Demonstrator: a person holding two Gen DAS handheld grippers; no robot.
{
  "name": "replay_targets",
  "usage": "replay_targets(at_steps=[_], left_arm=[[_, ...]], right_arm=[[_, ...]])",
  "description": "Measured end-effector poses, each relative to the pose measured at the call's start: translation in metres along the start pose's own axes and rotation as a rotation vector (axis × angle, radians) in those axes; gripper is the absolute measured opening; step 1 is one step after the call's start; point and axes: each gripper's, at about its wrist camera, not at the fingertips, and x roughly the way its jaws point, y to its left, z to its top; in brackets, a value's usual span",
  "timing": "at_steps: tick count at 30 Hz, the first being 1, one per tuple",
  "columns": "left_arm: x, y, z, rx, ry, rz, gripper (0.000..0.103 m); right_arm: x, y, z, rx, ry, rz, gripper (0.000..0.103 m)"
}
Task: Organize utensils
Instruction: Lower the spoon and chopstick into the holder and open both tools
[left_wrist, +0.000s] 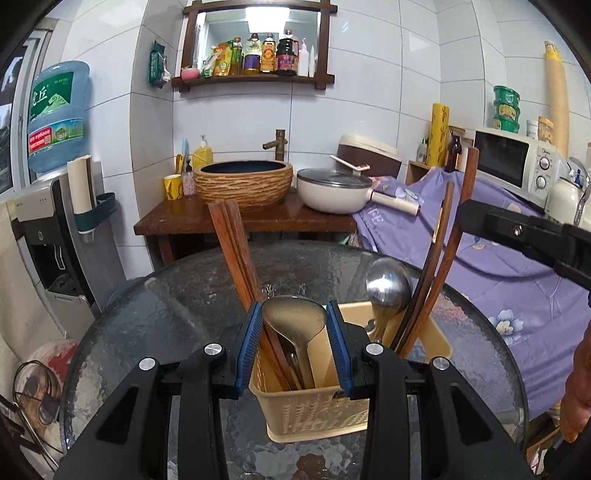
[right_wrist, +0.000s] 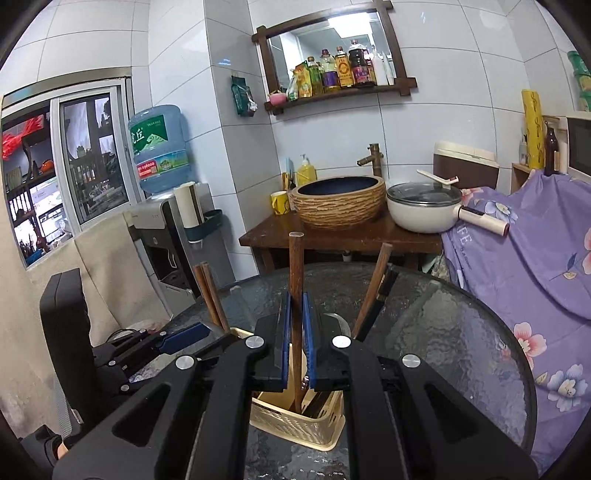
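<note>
Right tool upright — pinching chopstick, over basket

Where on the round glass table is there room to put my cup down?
The glass table is bare right of the beige utensil basket, toward the purple flowered cloth. Its far rim, toward the wooden washstand, looks bare too. At the basket it's crowded with chopsticks, spoons and both grippers.

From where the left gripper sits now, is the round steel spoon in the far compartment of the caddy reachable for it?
Probably not directly. The left gripper straddles the caddy's near compartment, its jaws around the ladle. The round spoon stands behind, with dark wooden utensils and the right gripper crowding that side. Lifting clear first should open the way.
</note>
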Motion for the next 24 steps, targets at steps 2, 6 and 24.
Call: replay_targets(at_steps=[2, 6, 24], left_arm=[[0.003, -0.001, -0.004, 0.003, 0.01, -0.001, 0.035], [0.01, -0.001, -0.011, 0.004, 0.032, -0.006, 0.035], [-0.031, -0.003, -0.02, 0.012, -0.112, -0.048, 0.086]], right_arm=[[-0.001, 0.0, 0.0, 0.004, -0.001, -0.002, 0.008], [-0.001, -0.001, 0.0, 0.009, -0.002, -0.008, 0.008], [-0.014, -0.001, -0.002, -0.042, -0.076, -0.07, 0.041]])
